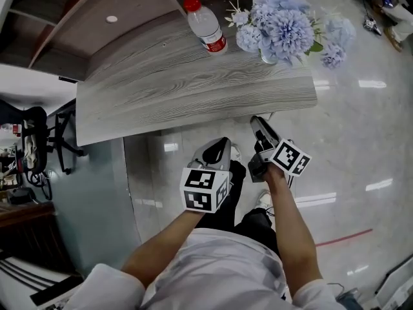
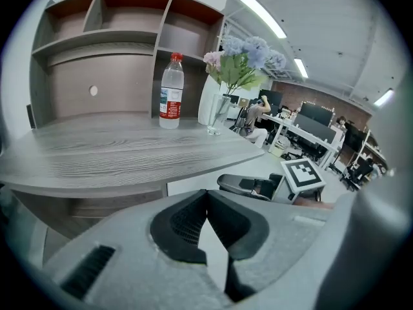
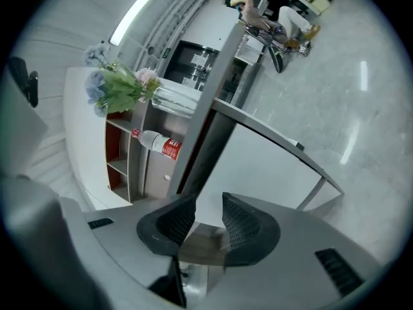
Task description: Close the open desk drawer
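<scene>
The grey wood-grain desk top point(image 1: 181, 86) fills the upper head view; no pulled-out drawer shows below its front edge there. In the left gripper view a white panel point(image 2: 188, 185) sits flush under the desk top point(image 2: 116, 154). My left gripper point(image 1: 222, 142) hangs just in front of the desk edge, its pads meeting at the tips point(image 2: 206, 194) with nothing in them. My right gripper point(image 1: 257, 120) points at the underside of the edge, rolled sideways, its jaws point(image 3: 208, 205) apart and empty. It also shows in the left gripper view point(image 2: 255, 185).
A water bottle point(image 1: 206, 26) and a vase of blue flowers point(image 1: 284, 24) stand at the desk's back right. A shelf hutch point(image 2: 97, 44) rises behind. A dark office chair point(image 1: 39, 147) stands at the left. Polished floor point(image 1: 361, 141) lies to the right.
</scene>
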Motion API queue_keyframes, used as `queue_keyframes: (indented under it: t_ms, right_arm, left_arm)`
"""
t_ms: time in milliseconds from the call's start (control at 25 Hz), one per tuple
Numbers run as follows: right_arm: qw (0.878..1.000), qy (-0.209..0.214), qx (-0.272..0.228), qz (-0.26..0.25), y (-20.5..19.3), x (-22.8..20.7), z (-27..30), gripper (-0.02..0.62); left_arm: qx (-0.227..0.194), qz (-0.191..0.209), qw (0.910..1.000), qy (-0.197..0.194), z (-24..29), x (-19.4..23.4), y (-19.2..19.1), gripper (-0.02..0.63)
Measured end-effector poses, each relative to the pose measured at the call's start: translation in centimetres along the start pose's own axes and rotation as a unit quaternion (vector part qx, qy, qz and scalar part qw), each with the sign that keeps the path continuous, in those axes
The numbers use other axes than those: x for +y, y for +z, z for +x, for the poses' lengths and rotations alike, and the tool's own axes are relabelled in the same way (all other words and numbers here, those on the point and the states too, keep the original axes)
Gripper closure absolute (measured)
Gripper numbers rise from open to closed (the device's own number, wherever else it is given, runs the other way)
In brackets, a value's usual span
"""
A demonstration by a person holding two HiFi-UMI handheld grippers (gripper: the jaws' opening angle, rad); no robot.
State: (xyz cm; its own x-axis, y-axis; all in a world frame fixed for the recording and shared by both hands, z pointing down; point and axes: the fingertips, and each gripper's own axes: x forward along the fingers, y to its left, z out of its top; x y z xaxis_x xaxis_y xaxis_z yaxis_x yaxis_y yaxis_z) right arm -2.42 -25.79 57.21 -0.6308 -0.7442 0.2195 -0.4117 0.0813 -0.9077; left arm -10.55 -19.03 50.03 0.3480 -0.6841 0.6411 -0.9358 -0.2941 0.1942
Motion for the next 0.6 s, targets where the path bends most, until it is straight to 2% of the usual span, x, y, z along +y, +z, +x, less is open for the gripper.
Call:
queue_keyframes:
  t_ms: [280,480,600]
  right_arm:
    - [0.995,-0.011,0.031,-0.098,-0.1,3.6,-4.8,0.539]
    - [0.982,-0.012,0.058,-0.18,-0.2,6.5,-7.9,0.563]
    - [0.969,-0.007,0.07,-0.239,-0.4,8.3,-9.9,0.574]
  left_arm:
    - [-0.02,0.018,0.9996,-0.01,-1.6,-4.1,0.1,0.601]
    - [-0.037,0.025,0.999,0.001,-3.7,-6.5,0.8,0.601]
    - [-0.05,0.018,0.9986,0.004,-4.9,-7.9,0.8,0.601]
